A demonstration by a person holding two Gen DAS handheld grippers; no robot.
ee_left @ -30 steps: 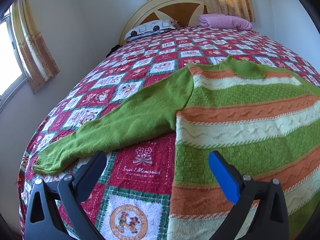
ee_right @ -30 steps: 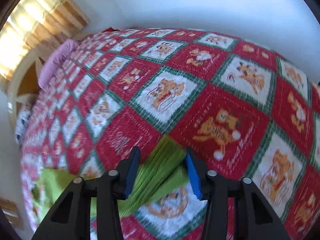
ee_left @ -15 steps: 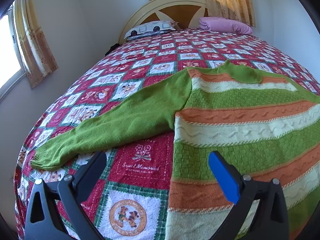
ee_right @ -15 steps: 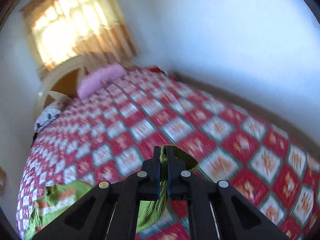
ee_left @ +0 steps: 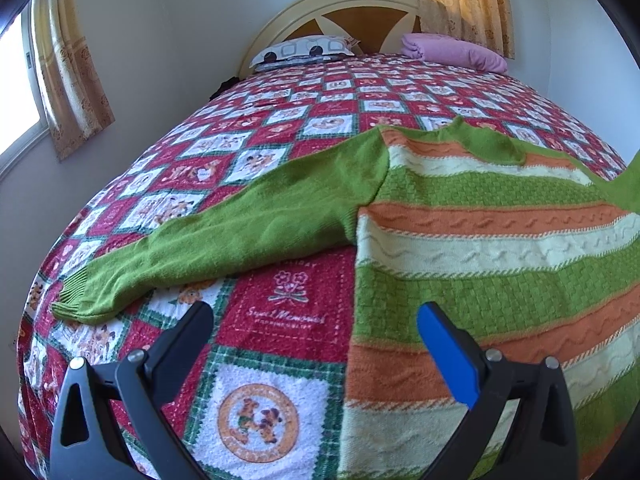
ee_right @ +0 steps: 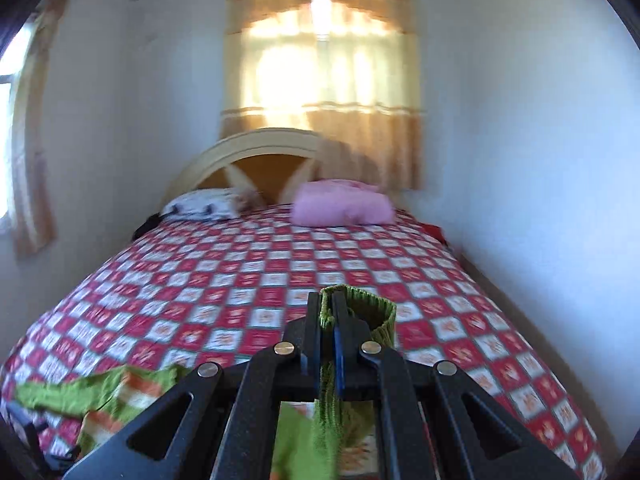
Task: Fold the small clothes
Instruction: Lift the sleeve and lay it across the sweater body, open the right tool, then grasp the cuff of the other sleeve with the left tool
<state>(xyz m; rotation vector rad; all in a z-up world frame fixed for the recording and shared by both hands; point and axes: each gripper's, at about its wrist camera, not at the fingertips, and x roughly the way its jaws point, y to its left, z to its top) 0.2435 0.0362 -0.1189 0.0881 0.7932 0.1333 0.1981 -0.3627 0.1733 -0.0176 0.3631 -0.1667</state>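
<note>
A small knitted sweater (ee_left: 480, 248) with green, orange and cream stripes lies flat on the bed. Its green left sleeve (ee_left: 224, 248) stretches out to the left, cuff near the bed's edge. My left gripper (ee_left: 316, 320) is open and empty, hovering just above the sweater's lower left hem. My right gripper (ee_right: 328, 312) is shut on the green ribbed cuff (ee_right: 372, 316) of the other sleeve and holds it lifted above the bed. The sweater body (ee_right: 112, 392) shows low at the left in the right wrist view.
The bed has a red, green and white patchwork cover (ee_left: 280, 316). A patterned pillow (ee_left: 304, 50) and a pink pillow (ee_left: 452, 50) lie by the curved headboard (ee_left: 352, 4). Walls run close along both sides. Curtained windows stand behind and at the left.
My right gripper closed on the sleeve cuff and lifted it, swinging to face the headboard. My left gripper drew back slightly and stayed open.
</note>
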